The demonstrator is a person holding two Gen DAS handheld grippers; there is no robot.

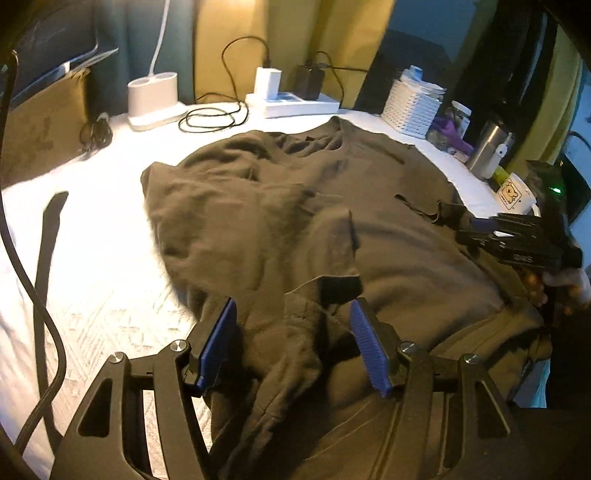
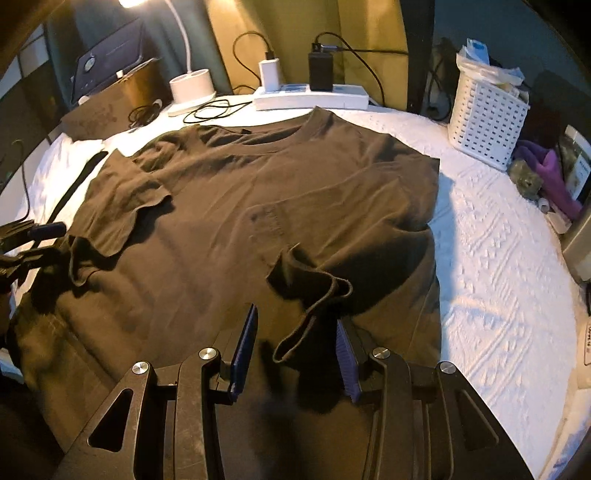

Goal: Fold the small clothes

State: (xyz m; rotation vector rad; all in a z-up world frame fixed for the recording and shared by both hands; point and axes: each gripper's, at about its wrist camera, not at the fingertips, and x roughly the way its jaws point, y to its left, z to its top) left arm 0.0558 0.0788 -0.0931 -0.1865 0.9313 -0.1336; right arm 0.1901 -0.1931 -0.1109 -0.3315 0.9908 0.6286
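i see the dark shirt [image 2: 266,206] spread mid-frame on the white bedcover [image 2: 498,258]. my left gripper [image 1: 293,345] is released, fabric loose between its pads. my right gripper [image 2: 297,345] stands parted too; a hem fold lies between, seemingly ungripped.

White quilted bedcover [image 2: 498,258], yellow curtain [image 2: 295,29] behind, lamp [image 2: 188,74] lit.

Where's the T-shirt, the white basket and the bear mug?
T-shirt [image 2: 258,192]: right wrist view, chest.
White basket [image 2: 487,118]: right wrist view, holey front wall.
Bear mug [image 1: 515,194]: left wrist view, printed side.
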